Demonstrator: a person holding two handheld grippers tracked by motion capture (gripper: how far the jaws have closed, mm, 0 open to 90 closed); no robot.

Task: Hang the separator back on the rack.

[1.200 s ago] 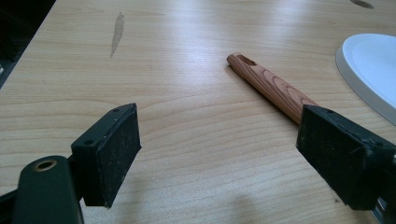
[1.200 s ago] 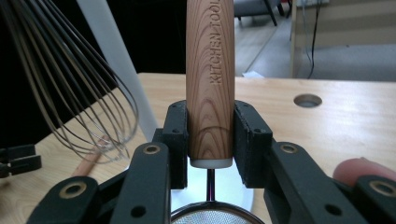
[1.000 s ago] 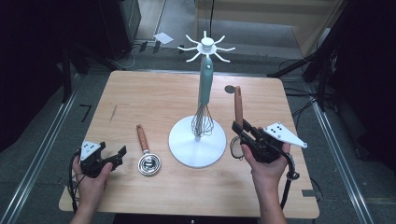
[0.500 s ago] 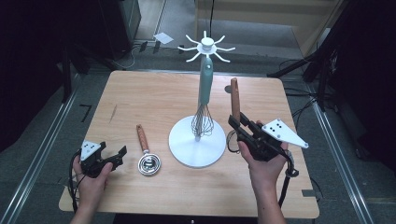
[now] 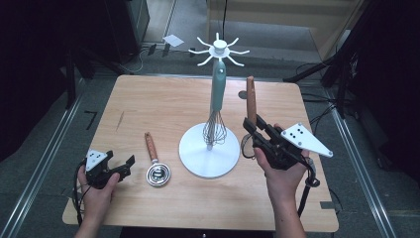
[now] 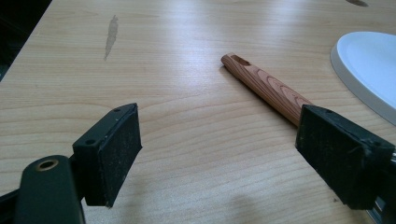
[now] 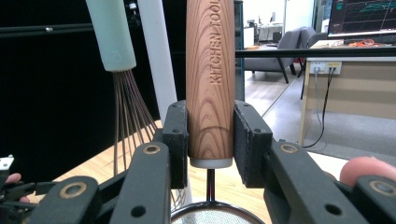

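The left gripper (image 5: 118, 167) is resting at the table (image 5: 148, 104) edge, jaws apart and empty. To its right a wooden-handled strainer (image 5: 154, 161) is lying flat. Further right, the right gripper (image 5: 252, 130) is clamping a second strainer's handle (image 5: 251, 100) upright, just right of the rack (image 5: 212, 106), whose hooks (image 5: 218, 49) are waiting above.

**Count of things on the light wooden surface**

One light wooden surface (image 5: 148, 104) carries everything. One white utensil stand with a round base and spoked top (image 5: 208, 156) stands on it. One whisk with a pale green handle and wire loops (image 5: 216, 99) hangs at the stand. Two wooden-handled metal strainers: one lying flat (image 5: 154, 161), one held upright (image 5: 251, 101). Two black two-jaw grippers: the left gripper (image 5: 126, 166) and the right gripper (image 5: 251, 126).
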